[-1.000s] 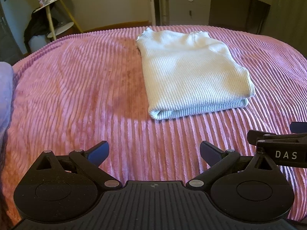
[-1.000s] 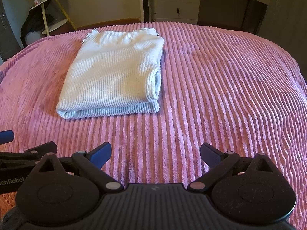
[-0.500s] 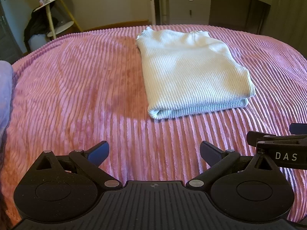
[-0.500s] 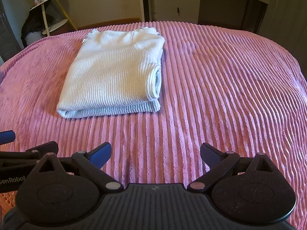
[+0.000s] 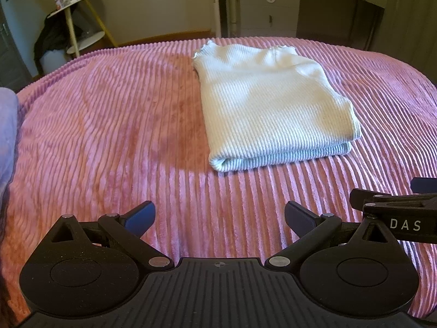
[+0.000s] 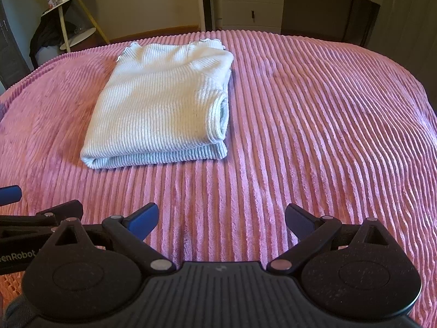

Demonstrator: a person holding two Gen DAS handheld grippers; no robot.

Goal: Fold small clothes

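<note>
We hold the left gripper (image 5: 220, 214) and right gripper (image 6: 221, 217), jaws spread and empty, near the folded white sweater (image 6: 161, 106) on the pink blanket (image 6: 314, 125); any final tidy should press gently.

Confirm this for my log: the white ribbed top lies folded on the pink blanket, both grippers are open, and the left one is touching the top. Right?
Not quite. The left gripper is not touching the white ribbed top; the left wrist view shows bare pink blanket between them. The top is folded, and the right gripper is open too.
</note>
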